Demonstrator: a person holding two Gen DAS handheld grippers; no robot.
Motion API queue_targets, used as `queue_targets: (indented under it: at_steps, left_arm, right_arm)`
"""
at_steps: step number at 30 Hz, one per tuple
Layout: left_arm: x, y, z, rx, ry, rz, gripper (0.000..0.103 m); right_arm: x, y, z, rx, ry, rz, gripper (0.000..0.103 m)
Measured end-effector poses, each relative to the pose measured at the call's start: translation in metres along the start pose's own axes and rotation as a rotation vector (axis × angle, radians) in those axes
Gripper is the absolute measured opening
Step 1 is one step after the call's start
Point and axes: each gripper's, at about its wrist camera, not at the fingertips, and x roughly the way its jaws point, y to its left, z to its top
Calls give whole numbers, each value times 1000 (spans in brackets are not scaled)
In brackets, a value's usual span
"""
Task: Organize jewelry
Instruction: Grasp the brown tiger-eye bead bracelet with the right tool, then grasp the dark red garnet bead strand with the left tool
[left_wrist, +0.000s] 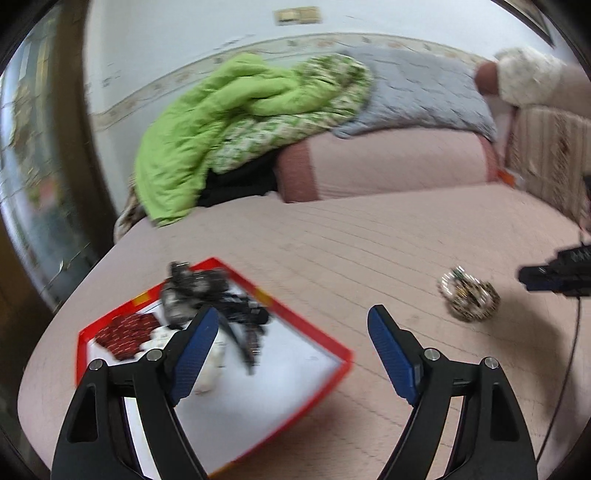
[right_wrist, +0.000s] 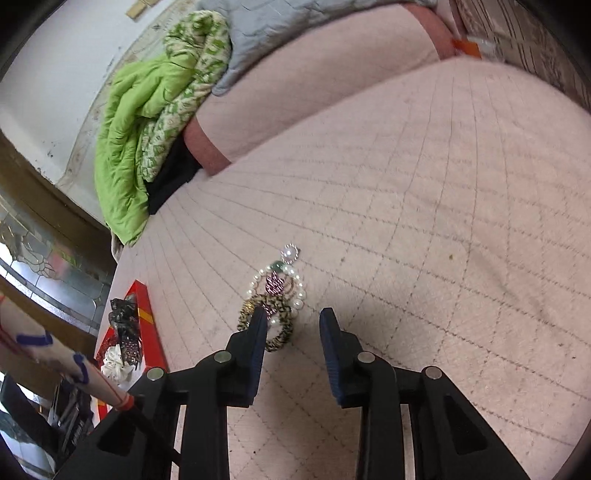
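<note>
Both tongs are spread and empty; the right tongs (right_wrist: 293, 323) should be lowered over the jewelry pile (right_wrist: 275, 299) just ahead, leopard band pinched, then carried to the red tray (left_wrist: 218, 350) under the left tongs (left_wrist: 291, 325)

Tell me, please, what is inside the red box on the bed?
The red box holds a dark tangle of jewelry, a dark red patterned piece and something white. The left fingers cover part of it.
</note>
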Motion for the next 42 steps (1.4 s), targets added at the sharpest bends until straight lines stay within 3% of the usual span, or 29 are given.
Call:
queue_targets:
  at_steps: [7, 11, 12, 13, 16, 18, 26, 28, 30, 32, 40, 42]
  left_arm:
    - [15, -29, -7, 68, 81, -102, 82]
    - [21, -28, -11, 52, 127, -144, 82]
    - [23, -27, -11, 43, 134, -148, 82]
    - [23, -25, -11, 32, 139, -156, 82]
    - [25, -20, -11, -17, 149, -187, 82]
    - [25, -19, -11, -39, 153, -208, 82]
    - [35, -44, 3, -99, 199, -392, 82]
    - [42, -62, 11, -82, 226, -437, 72]
    - [55, -78, 17, -100, 285, -495, 55]
    - [71, -92, 24, -136, 343, -550, 54]
    - [106, -125, 45, -161, 414, -571, 54]
    - [115, -134, 46, -138, 436, -574, 41]
  right_arm:
    - [37, 10, 1, -18, 59, -9, 31]
    - [53, 22, -4, -69, 100, -15, 9]
    - [51, 29, -6, -91, 100, -2, 8]
    - [47, 36, -8, -111, 100, 36, 8]
    - [18, 50, -7, -119, 42, 270, 7]
    - [-3, 51, -5, -121, -16, 330, 7]
    - [-44, 13, 11, -41, -177, 181, 7]
    - [-52, 4, 14, -12, -198, 168, 7]
    - [-57, -3, 16, 6, -210, 162, 7]
    - [-60, -7, 19, 16, -217, 160, 7]
    - [-67, -21, 25, 54, -229, 168, 7]
    - [-66, -24, 27, 73, -220, 177, 7]
